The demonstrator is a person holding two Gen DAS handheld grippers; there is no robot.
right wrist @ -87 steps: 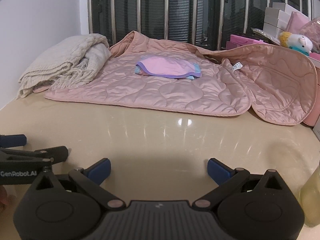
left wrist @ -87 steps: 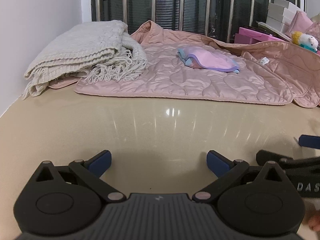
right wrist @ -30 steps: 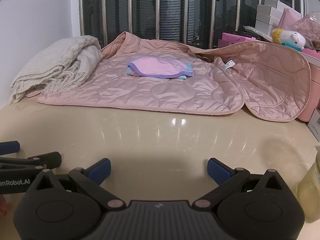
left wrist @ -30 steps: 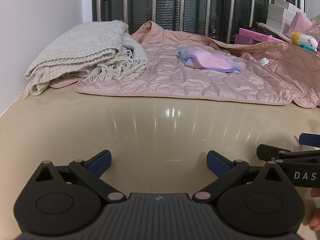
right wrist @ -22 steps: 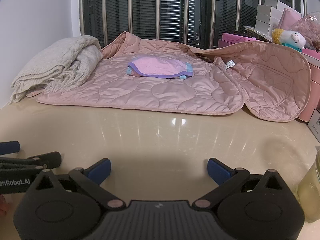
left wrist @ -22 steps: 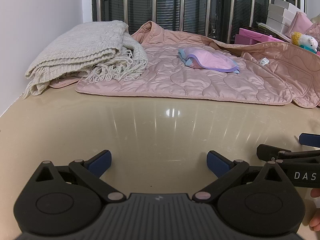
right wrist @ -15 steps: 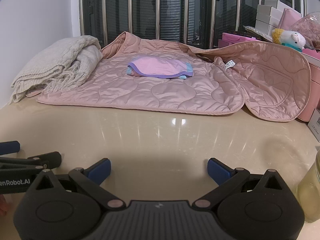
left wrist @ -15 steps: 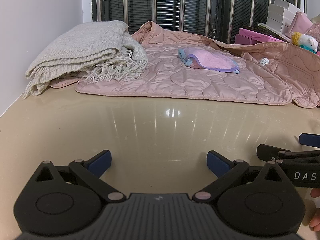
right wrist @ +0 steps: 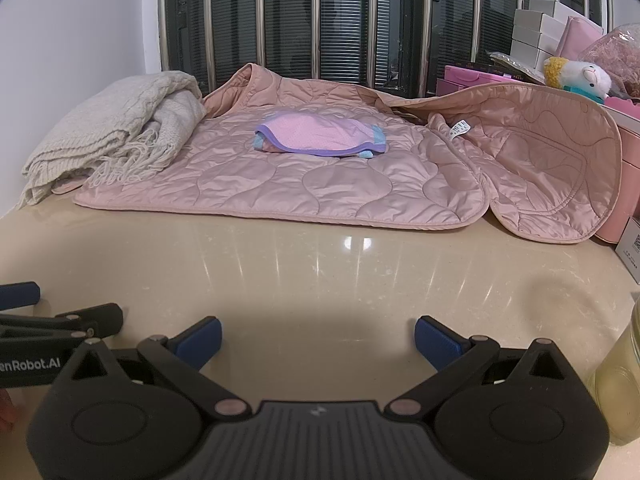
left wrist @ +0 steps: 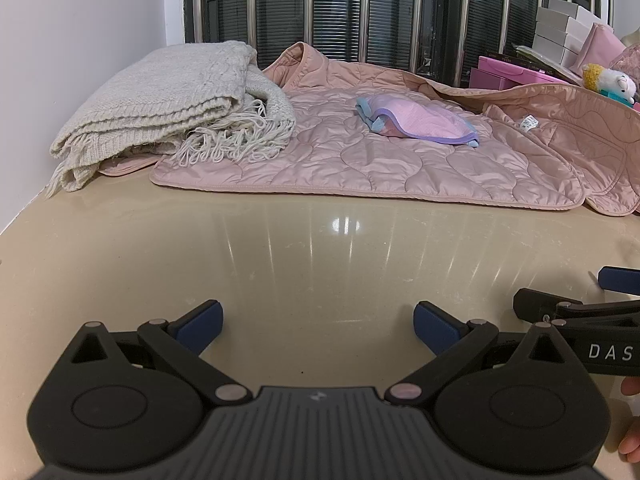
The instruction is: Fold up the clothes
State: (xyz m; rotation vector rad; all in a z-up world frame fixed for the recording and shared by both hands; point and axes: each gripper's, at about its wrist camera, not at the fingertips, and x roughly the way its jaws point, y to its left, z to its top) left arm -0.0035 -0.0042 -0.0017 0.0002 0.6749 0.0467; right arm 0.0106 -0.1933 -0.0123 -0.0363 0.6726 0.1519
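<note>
1. Pink jacket (left wrist: 384, 160) – quilted, spread flat at the far side of the beige table (left wrist: 300, 264), one side flap curled up on the right (right wrist: 560, 148).
2. Small folded pink-and-purple garment (right wrist: 320, 136) sits on top of the jacket, near its middle.
3. Cream knitted blanket (left wrist: 160, 100), folded, at the far left against the wall, its fringe lying over the jacket's edge.
4. Your left gripper (left wrist: 318, 322) – fingers spread wide, nothing between them, low over bare table, well short of the jacket.
5. Your right gripper (right wrist: 318, 334) – same, fingers apart and holding nothing, just beside the left one.
6. Pink boxes (right wrist: 472, 80) and a plush toy (right wrist: 576, 74) at far right; a yellowish jar (right wrist: 624, 380) at the right edge.
</note>
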